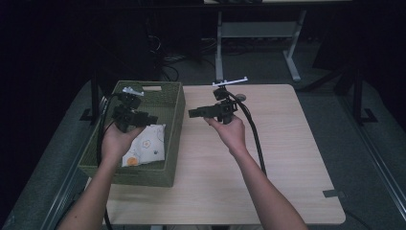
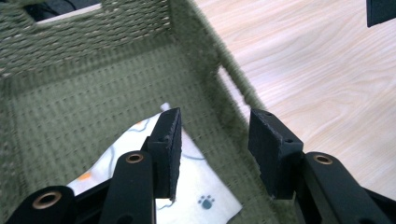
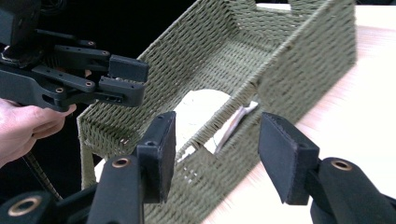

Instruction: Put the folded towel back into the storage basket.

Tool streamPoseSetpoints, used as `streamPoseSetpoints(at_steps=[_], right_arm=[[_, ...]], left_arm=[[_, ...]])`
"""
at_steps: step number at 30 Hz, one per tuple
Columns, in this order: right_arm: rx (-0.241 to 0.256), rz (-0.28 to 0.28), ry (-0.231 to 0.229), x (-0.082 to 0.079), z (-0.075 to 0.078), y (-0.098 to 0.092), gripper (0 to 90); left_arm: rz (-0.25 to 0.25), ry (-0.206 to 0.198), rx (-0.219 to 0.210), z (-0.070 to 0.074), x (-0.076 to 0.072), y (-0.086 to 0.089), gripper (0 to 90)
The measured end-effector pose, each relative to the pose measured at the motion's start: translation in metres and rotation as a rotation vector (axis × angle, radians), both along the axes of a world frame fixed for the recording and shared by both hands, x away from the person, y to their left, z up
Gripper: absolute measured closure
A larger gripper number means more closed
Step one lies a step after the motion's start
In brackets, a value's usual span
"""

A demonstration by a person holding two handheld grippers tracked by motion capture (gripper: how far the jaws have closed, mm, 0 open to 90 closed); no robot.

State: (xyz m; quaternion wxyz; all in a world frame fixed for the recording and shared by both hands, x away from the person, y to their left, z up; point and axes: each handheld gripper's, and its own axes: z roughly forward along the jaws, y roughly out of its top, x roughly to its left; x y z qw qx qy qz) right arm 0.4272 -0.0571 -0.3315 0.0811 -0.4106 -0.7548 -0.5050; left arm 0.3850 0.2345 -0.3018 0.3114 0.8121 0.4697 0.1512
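We see a tabletop [image 1: 287, 143] of pale wood-look laminate, smooth, with a soft sheen and fine grain lines. The basket [image 1: 174, 120] is woven from olive-green cord, coarse and matt, its ribbed weave plain in both gripper views. Inside lies a white cloth [image 1: 146, 143], soft and matt, printed with small coloured motifs. The left gripper [image 2: 215, 149] and right gripper [image 3: 217, 154] look like black plastic, slightly glossy, with brass-coloured rivets; their jaws carry matt, rough-edged black pads.

white cloth [image 2: 196, 186] partly behind left claw [image 2: 215, 154], basket [image 3: 299, 60] wall hiding most of cloth, basket cropped
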Motion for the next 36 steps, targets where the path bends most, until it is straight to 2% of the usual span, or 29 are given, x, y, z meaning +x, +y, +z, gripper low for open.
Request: streamPoseSetpoints(at_steps=[12,21,36], right_arm=[[0.006,-0.048,-0.005,-0.007,0.004,-0.040,45.0],[0.007,-0.090,0.012,-0.013,0.002,-0.072,43.5],[0.013,-0.141,0.016,-0.021,-0.006,-0.111,40.9]], left_arm=[[-0.058,-0.010,-0.023,0.004,0.002,-0.034,54.4],[-0.111,-0.011,-0.041,0.001,0.002,-0.065,53.5],[-0.170,0.000,-0.035,-0.004,0.002,-0.103,49.6]])
